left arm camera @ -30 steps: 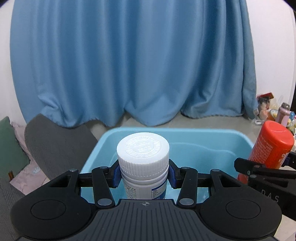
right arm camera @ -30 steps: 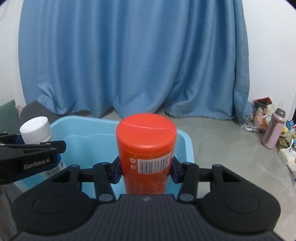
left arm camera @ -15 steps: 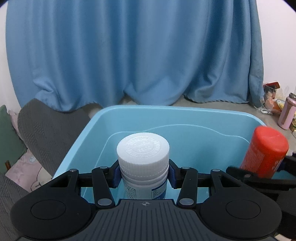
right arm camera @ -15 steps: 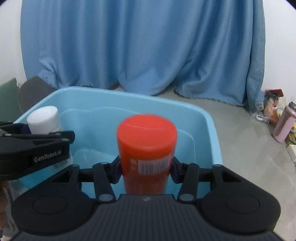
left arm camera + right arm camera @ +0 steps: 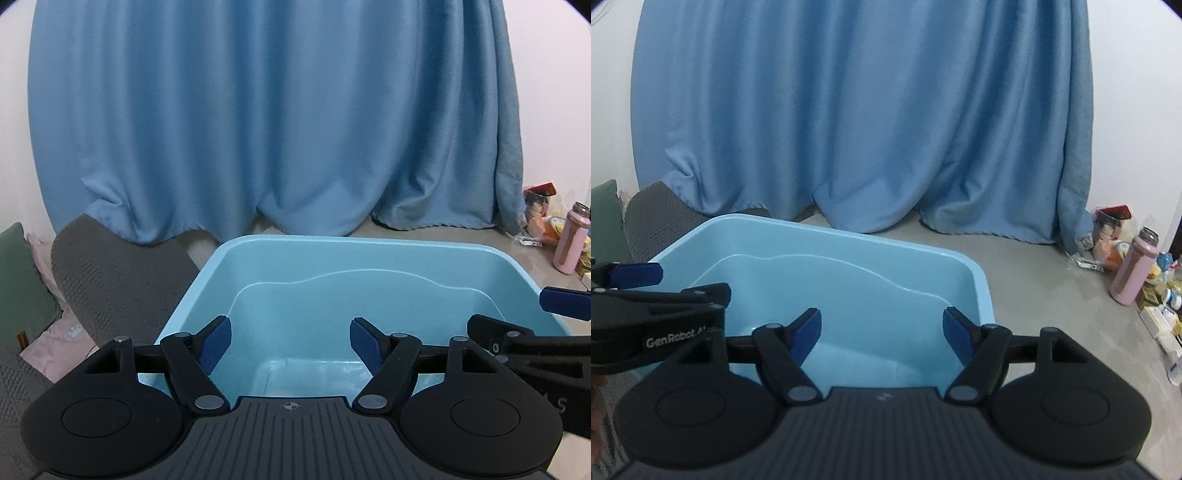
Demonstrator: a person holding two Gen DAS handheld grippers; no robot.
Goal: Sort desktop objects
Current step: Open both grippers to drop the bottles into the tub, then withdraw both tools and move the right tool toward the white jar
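Blue bin [image 5: 354, 243] rim, both grippers spread above

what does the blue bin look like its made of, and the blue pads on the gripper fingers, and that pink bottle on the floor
Blue bin: looks like moulded plastic, smooth and semi-glossy, with a rounded rim and soft light streaks on its walls.
Blue pads: probably rubber or soft plastic, matte, with a fine ribbed grip texture.
Pink bottle: seems to be coated metal, matte pink body with a bare silvery neck; could be plastic.
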